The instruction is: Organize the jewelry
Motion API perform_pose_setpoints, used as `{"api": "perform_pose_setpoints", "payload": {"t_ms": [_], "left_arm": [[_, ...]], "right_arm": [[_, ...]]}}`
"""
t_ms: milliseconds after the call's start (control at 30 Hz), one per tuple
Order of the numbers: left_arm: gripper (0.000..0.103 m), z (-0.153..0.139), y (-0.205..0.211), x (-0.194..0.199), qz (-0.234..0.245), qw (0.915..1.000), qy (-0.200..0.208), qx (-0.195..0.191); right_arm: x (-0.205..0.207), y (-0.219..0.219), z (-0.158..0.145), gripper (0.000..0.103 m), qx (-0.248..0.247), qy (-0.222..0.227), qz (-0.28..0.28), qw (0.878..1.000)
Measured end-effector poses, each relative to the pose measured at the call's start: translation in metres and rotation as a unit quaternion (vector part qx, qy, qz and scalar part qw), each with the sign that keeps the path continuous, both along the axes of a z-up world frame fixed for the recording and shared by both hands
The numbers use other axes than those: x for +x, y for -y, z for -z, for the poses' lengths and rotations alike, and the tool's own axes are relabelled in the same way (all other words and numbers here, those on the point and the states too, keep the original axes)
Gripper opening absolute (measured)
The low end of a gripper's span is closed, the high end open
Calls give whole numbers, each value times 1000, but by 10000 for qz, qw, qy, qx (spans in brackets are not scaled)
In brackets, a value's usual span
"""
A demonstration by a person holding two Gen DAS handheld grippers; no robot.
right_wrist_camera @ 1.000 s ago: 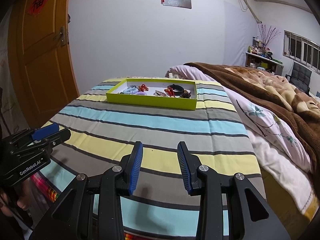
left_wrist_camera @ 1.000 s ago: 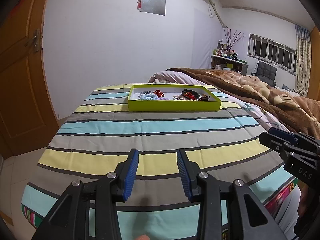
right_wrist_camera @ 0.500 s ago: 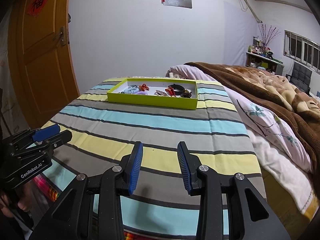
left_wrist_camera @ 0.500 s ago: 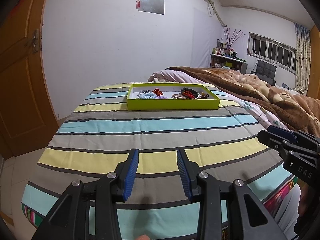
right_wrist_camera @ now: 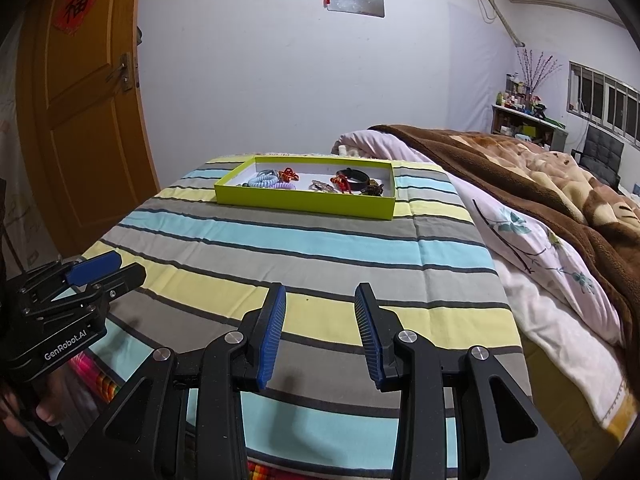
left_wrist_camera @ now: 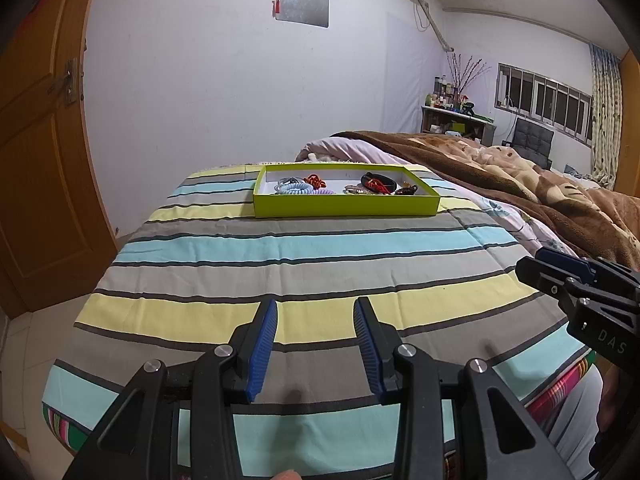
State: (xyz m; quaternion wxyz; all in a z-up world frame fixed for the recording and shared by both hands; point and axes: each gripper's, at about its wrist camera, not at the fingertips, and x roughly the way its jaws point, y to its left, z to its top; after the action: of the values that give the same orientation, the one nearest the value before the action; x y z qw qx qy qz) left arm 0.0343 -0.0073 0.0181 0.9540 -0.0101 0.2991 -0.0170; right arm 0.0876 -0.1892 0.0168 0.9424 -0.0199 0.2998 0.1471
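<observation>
A lime-green tray [left_wrist_camera: 344,205] [right_wrist_camera: 304,202] lies at the far end of the striped bedspread. It holds blue and purple coil hair ties [left_wrist_camera: 294,189] [right_wrist_camera: 264,181], a red knot [left_wrist_camera: 315,179] [right_wrist_camera: 289,175], a black band [left_wrist_camera: 380,180] [right_wrist_camera: 354,175] and other small pieces. My left gripper [left_wrist_camera: 315,308] hovers open over the near stripes, nothing between its blue pads. My right gripper [right_wrist_camera: 320,294] is open and empty too, far short of the tray. Each gripper shows at the edge of the other's view: the right gripper [left_wrist_camera: 528,264] and the left gripper [right_wrist_camera: 120,266].
A wooden door [right_wrist_camera: 80,120] stands at the left. A brown blanket [right_wrist_camera: 520,168] and pink floral quilt [right_wrist_camera: 540,264] cover the bed's right side. A shelf [left_wrist_camera: 456,120], a chair [left_wrist_camera: 534,140] and windows are at the far right. A hand [right_wrist_camera: 24,412] holds the left gripper.
</observation>
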Motion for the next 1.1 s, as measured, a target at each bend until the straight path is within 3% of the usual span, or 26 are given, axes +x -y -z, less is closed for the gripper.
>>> {"api": "perform_pose_setpoints", "payload": {"t_ms": [1100], "left_arm": [[39,10,4,2,3,9998,-177,63]], "right_arm": [[-2,1,2,37,-7,-38,4,10000]]}}
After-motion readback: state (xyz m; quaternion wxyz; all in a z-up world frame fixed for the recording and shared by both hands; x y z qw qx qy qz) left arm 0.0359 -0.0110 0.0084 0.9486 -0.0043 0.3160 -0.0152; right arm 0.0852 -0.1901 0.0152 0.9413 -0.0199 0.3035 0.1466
